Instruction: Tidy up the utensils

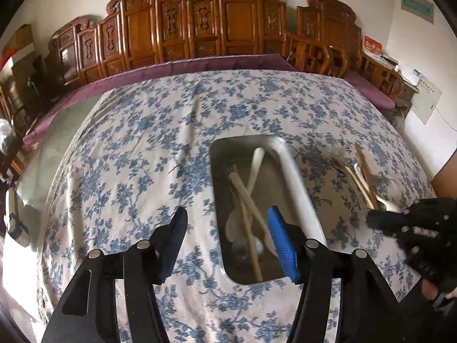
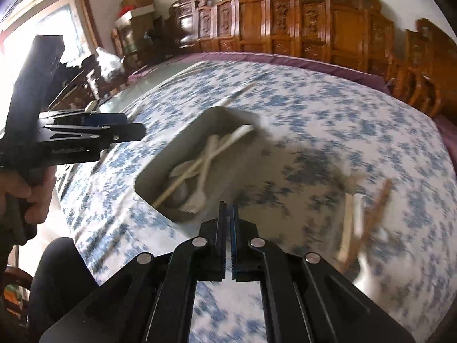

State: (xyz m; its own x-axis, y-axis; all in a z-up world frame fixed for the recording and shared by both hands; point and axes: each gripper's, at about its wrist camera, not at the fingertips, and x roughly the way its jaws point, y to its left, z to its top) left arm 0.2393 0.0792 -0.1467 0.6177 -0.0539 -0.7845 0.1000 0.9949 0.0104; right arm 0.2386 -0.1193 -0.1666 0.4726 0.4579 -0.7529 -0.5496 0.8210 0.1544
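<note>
The left gripper (image 1: pixel 225 225), black with one blue-padded finger, hangs with its jaws spread and nothing between them, above the near end of a shallow grey rectangular tray (image 1: pixel 220 154). The right gripper (image 2: pixel 228 208) has its jaws pressed together, empty. Inside the tray lie crossed white plastic spoons (image 1: pixel 255 165), a white fork and pale wooden chopsticks (image 1: pixel 248 228). To the tray's right, more loose utensils (image 1: pixel 368 180) rest on the blue-flowered white tablecloth (image 1: pixel 142 131). Carved brown wooden chairs (image 1: pixel 200 25) line the far wall.
</note>
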